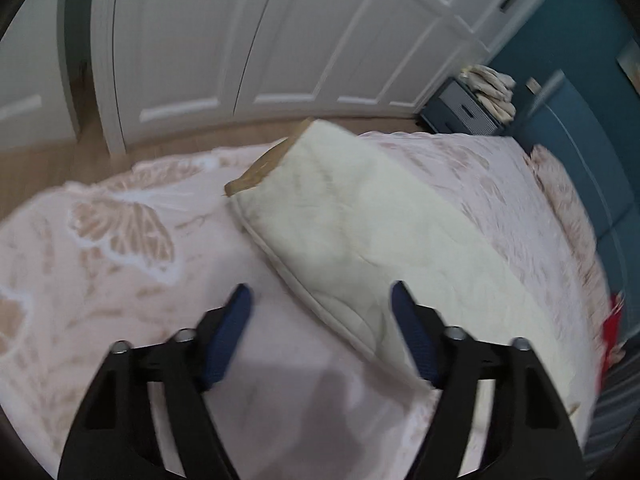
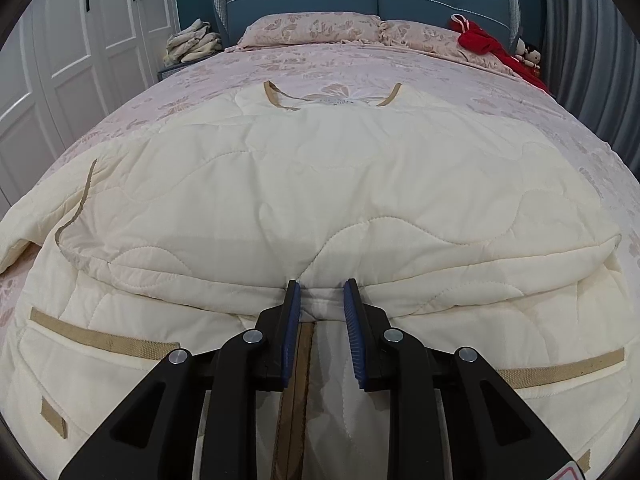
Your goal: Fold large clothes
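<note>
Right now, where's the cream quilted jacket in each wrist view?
Left wrist: cream quilted jacket runs from centre to lower right, between the open left gripper fingers.
Right wrist: it fills the centre and bottom, with the right gripper at its folded edge.
Shared landmark: beige cloth pile beside the bed.

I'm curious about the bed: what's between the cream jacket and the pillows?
Only bare pink butterfly bedspread lies between the cream jacket and the pillows, seen in the right wrist view.
</note>
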A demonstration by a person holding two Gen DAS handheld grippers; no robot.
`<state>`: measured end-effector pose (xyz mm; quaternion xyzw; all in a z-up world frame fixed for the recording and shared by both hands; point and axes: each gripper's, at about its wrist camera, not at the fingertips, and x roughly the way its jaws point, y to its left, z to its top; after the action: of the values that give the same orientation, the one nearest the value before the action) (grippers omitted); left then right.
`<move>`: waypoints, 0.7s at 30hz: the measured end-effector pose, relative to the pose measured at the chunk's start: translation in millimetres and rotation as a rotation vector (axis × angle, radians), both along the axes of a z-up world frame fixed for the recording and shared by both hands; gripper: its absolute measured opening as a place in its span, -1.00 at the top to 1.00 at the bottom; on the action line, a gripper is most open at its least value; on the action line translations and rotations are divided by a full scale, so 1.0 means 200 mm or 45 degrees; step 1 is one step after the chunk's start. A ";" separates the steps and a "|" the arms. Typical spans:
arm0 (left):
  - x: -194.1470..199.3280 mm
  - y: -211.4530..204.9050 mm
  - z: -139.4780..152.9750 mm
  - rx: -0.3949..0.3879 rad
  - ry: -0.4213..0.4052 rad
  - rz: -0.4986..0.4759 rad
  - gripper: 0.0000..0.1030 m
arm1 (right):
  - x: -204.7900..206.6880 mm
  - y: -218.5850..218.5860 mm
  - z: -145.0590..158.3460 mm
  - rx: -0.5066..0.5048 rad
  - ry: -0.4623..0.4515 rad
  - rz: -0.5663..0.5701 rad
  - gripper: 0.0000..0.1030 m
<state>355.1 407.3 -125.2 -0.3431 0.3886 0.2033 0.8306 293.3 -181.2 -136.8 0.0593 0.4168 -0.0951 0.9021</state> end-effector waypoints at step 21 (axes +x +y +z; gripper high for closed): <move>0.00 -2.30 1.13 0.410 -0.560 -1.235 0.88 | -0.38 -0.17 0.40 -0.001 0.082 -0.126 0.05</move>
<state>355.4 -52.0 100.4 -0.0281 0.2835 -0.2220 0.9325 218.3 -214.5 -55.8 0.0763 0.4421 -0.1417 0.8824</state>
